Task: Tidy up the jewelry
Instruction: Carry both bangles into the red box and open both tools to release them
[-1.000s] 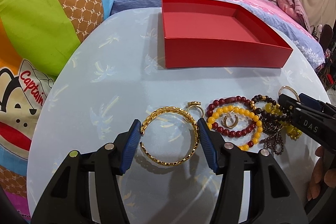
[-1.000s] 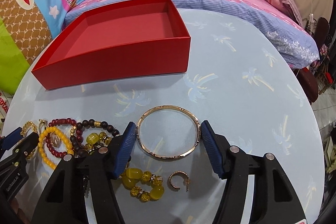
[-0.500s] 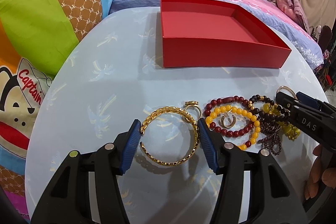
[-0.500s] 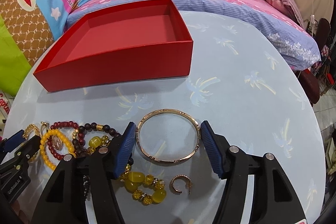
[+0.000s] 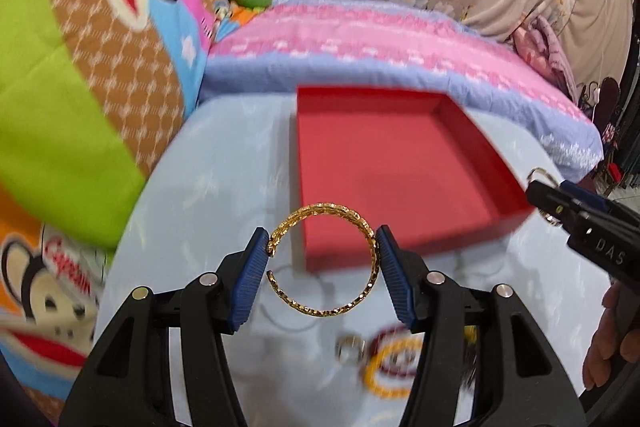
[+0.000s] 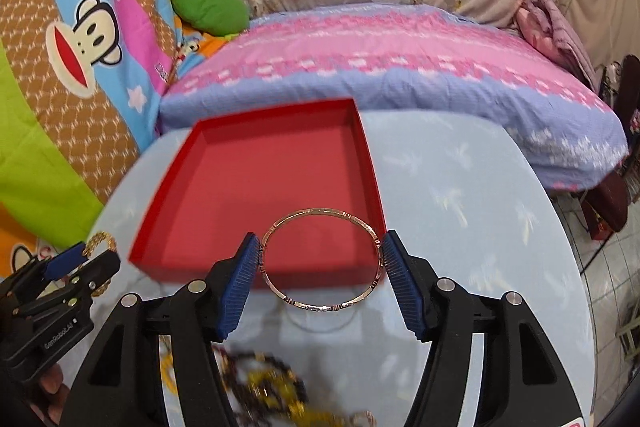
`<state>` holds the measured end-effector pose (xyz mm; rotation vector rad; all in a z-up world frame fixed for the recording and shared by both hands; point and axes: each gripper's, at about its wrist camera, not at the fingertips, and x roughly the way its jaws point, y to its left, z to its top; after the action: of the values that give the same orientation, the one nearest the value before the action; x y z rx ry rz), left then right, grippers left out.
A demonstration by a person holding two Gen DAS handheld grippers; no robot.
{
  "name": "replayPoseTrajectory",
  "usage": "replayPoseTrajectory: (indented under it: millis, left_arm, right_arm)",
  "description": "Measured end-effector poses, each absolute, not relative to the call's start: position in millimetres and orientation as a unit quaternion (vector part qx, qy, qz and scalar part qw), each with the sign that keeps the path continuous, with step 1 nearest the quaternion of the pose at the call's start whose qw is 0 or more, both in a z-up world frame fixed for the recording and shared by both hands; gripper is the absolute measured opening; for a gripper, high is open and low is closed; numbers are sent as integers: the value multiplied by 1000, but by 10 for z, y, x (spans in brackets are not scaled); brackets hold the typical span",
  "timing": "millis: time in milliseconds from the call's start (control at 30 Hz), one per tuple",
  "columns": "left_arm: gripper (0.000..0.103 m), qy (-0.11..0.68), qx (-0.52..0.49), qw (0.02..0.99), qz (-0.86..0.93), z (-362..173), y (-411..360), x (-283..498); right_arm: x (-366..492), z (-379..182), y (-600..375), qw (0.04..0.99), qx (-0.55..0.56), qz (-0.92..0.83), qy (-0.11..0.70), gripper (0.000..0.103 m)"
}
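My left gripper is shut on an open-ended gold chain bangle and holds it in the air, in front of the near-left corner of the empty red box. My right gripper is shut on a thin rose-gold bangle, lifted over the box's near wall. Each gripper shows at the edge of the other's view. The remaining bead bracelets and a ring lie blurred on the table below.
The round table has a light blue palm-print cloth. A pink and blue pillow lies behind the box, cartoon monkey cushions to the left. More beads lie under the right gripper.
Both grippers have risen off the table with their bangles and moved forward toward the red box. The other jewelry has stayed on the table.
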<state>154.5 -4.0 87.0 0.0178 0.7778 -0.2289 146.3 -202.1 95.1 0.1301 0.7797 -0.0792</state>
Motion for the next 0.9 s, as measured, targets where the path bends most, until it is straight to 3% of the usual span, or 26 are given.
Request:
replayPoseTrajectory:
  millis: [200, 400, 900]
  left_arm:
    - [53, 371, 14, 919, -134, 1054, -299, 2361]
    - [53, 413, 25, 899, -142, 787, -544, 3124]
    - [53, 455, 40, 877, -147, 362, -687, 3660]
  right_arm:
    - [2318, 1102, -2104, 919, 71, -11, 387, 61]
    - [3076, 949, -2138, 908, 46, -11, 417, 61]
    - [3629, 349, -2265, 873, 86, -16, 480, 61]
